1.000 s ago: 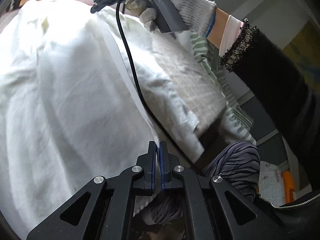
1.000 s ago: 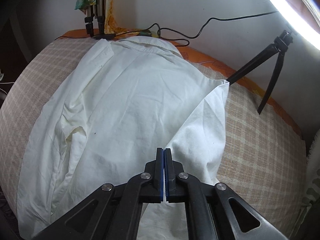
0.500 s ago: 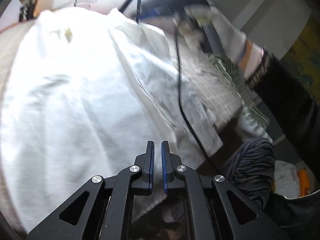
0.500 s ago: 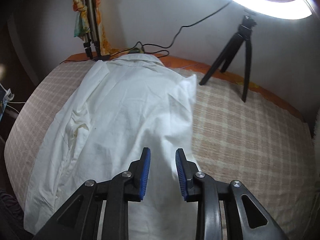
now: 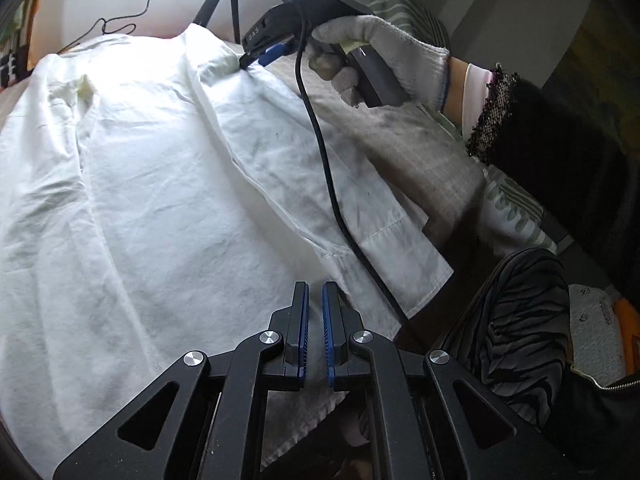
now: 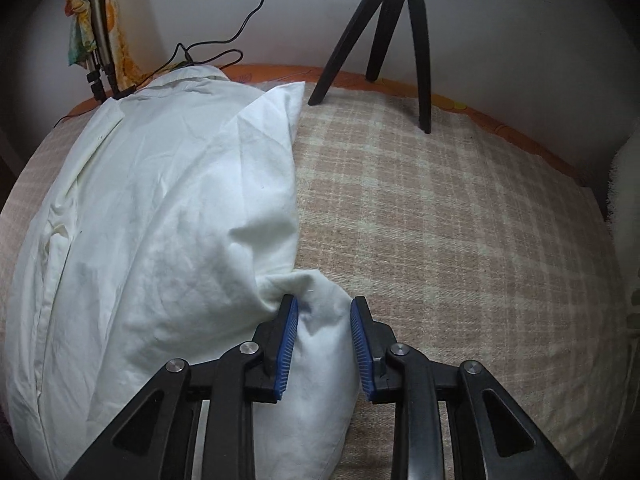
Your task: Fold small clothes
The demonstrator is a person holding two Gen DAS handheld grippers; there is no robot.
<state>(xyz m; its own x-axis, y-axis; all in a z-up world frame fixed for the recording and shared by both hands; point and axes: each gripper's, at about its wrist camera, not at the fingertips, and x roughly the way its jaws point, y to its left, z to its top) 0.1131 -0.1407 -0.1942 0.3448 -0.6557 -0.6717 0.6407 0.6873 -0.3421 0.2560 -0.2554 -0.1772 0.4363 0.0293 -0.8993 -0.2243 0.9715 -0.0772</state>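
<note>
A big checked blanket point(image 6: 440, 208), soft and woolly in tan and cream squares, covers the bed. On it lies a white shirt point(image 6: 160, 220), thin cotton with many small wrinkles, spread flat with its collar at the far end near the wall. One side of the shirt is folded over, and a long sleeve with a stitched cuff lies along its edge. A black tripod point(image 6: 384, 28) with three thin legs stands on the blanket near the wall.

The right tool point(image 6: 324, 340), held in a grey knitted glove point(image 5: 384, 56), has just opened; its blue ridged pads are apart with a puffy bunch of shirt cloth loose between them. The left tool point(image 5: 315, 334) is almost closed, gripping nothing, just above the shirt's near edge.
</note>
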